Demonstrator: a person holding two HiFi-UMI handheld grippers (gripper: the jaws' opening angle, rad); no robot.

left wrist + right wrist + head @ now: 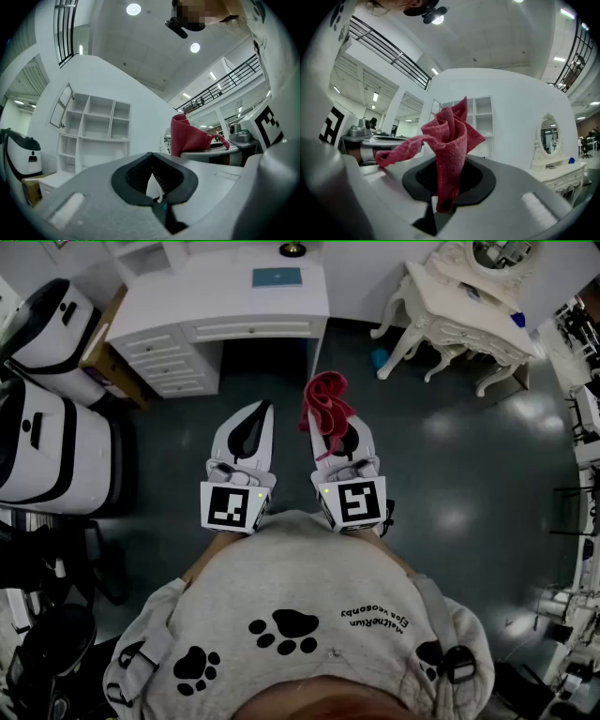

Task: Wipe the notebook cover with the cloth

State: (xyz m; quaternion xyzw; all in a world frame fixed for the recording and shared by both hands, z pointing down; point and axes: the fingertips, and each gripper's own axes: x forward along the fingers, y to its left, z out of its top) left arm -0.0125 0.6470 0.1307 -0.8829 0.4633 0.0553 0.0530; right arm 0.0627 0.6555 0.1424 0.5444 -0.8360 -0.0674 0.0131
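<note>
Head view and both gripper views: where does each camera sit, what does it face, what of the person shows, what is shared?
Head view: on the head, looking steeply down at sweatshirt, left gripper, right gripper, floor.
Left gripper view: on that gripper, tilted upward along shut empty fingers toward shelves.
Right gripper view: likewise upward, fingers shut on cloth.
Shared: cloth, in all three.

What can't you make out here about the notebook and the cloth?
- Notebook: too small in the head view to judge its cover; neither gripper view shows it.
- Cloth: its pinched part is hidden between the shut jaws of the right gripper, right gripper view.
- Dark object behind the notebook: too small to identify, head view.
</note>
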